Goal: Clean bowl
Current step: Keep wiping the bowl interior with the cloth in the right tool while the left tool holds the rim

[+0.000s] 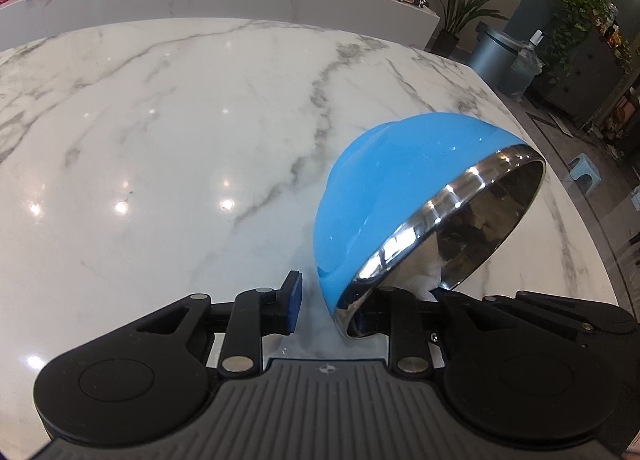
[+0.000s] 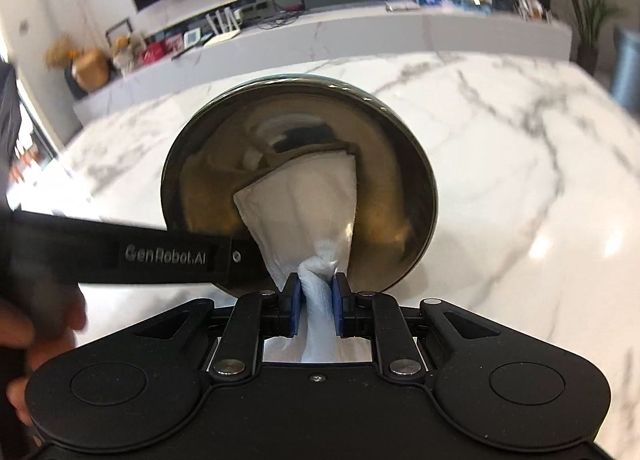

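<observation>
Bowl (image 1: 400,196) looks light & stiff: blue plastic-looking outside, shiny steel liner, so prob slippery; judging by the thin metal rim, that edge is the place to pinch it. It's tipped on its side over the marble surface (image 1: 160,120), towards the right, mouth facing the right gripper (image 2: 316,310). Left gripper (image 1: 334,302) has its fingers either side of the near rim; the left pad stands clear of the blue wall w/ a narrow gap, so no firm clamp visible. Right fingers are pinched tight on a twisted white paper towel (image 2: 312,200); its loose end is spread inside the bowl against the steel. Nothing else in the bowl that I can see.
</observation>
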Action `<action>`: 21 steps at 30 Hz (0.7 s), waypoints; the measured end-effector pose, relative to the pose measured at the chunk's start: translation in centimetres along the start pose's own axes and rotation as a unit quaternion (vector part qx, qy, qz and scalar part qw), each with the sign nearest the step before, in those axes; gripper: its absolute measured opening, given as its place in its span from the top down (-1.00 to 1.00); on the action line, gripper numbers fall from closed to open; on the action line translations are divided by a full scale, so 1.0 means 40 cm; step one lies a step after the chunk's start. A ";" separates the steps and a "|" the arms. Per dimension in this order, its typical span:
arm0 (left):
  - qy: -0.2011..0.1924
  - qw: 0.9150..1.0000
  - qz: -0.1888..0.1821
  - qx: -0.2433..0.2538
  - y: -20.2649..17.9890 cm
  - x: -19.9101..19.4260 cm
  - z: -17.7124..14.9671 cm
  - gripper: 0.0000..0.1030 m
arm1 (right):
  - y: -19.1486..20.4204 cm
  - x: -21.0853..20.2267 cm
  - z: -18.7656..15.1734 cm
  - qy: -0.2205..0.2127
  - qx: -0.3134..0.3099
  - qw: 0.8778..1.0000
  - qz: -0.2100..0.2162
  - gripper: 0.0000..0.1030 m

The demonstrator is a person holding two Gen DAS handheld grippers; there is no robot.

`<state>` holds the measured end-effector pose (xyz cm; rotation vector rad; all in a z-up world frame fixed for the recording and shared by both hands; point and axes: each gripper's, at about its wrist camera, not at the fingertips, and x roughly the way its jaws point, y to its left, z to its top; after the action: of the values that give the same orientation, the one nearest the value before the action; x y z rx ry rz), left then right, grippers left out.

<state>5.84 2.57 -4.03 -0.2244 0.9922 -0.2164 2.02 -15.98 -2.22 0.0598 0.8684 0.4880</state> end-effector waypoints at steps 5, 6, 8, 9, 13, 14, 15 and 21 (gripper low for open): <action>0.006 1.000 -0.007 0.004 -0.005 0.004 0.001 0.67 | 0.011 0.003 0.015 -0.001 -0.022 1.000 -0.009 0.74; 0.008 1.000 -0.007 0.006 -0.006 0.004 0.001 0.68 | 0.015 0.005 0.016 -0.001 -0.030 0.999 -0.013 0.74; 0.008 1.000 -0.005 0.013 -0.010 0.003 0.001 0.68 | 0.031 0.004 0.015 -0.002 -0.053 0.998 -0.023 0.74; 0.008 1.000 -0.003 0.017 -0.012 0.002 0.001 0.68 | 0.034 0.006 0.014 -0.002 -0.058 0.998 -0.026 0.75; 0.008 0.999 0.005 0.039 -0.026 -0.001 0.000 0.69 | 0.051 0.008 0.003 -0.006 -0.090 0.995 -0.049 0.75; 0.009 0.999 0.006 0.044 -0.029 -0.002 0.000 0.69 | 0.058 0.008 0.000 -0.008 -0.106 0.992 -0.062 0.75; 0.009 0.999 0.008 0.048 -0.032 -0.003 0.000 0.69 | 0.065 0.009 -0.004 -0.010 -0.123 0.990 -0.075 0.75; 0.011 0.997 0.017 0.079 -0.047 -0.009 0.005 0.69 | 0.090 0.014 -0.027 -0.025 -0.194 0.971 -0.135 0.76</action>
<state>5.67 0.91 -3.08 -0.0607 0.9941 -0.2650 0.11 -12.67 -2.44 -0.3979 0.7053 0.3908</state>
